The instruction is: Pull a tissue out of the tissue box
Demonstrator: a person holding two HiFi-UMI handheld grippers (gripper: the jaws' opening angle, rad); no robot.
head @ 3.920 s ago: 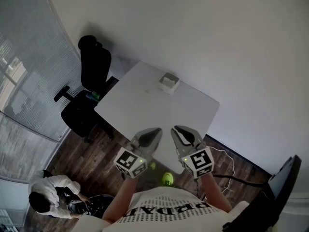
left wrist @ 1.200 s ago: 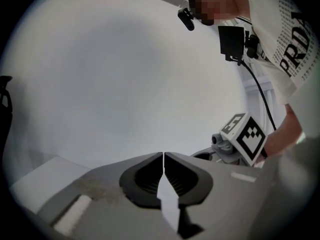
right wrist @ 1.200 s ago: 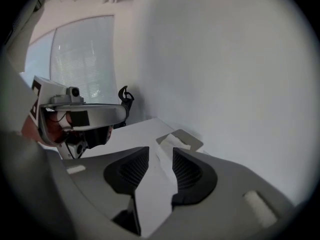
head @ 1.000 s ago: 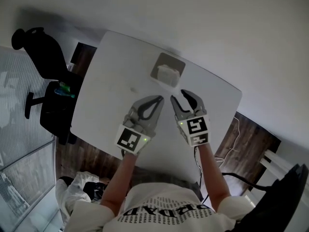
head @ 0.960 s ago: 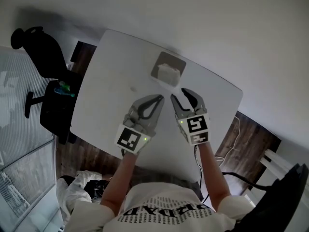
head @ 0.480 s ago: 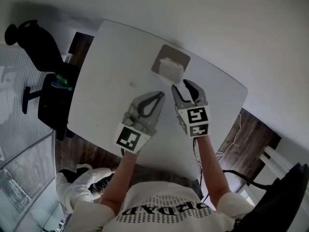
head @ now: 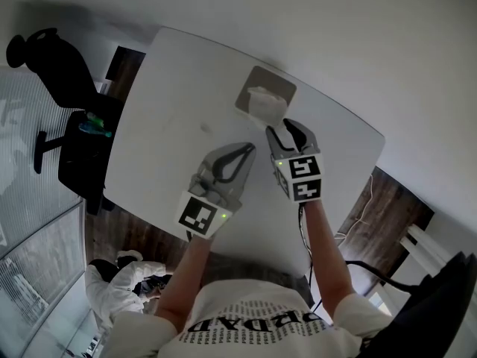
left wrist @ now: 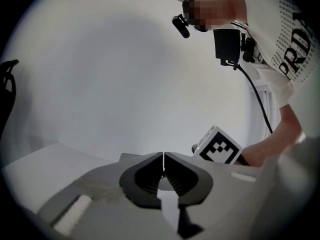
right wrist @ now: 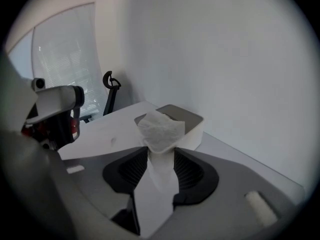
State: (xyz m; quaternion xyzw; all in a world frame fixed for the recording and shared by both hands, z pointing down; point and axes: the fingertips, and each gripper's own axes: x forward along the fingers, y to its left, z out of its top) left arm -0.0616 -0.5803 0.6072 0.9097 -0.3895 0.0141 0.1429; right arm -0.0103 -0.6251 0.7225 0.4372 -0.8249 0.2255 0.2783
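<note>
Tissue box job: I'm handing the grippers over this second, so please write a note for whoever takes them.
Left gripper: shut, empty, over the table, to the near side of the box.
Right gripper: fingers have just been opening, now wide apart, nothing pinched; lined up on the tissue and close to it.
Tissue box: toward the table's far edge, the tissue sticking up from its slot.
Done: the approach.
Left: close on the tissue and pull it out.
</note>
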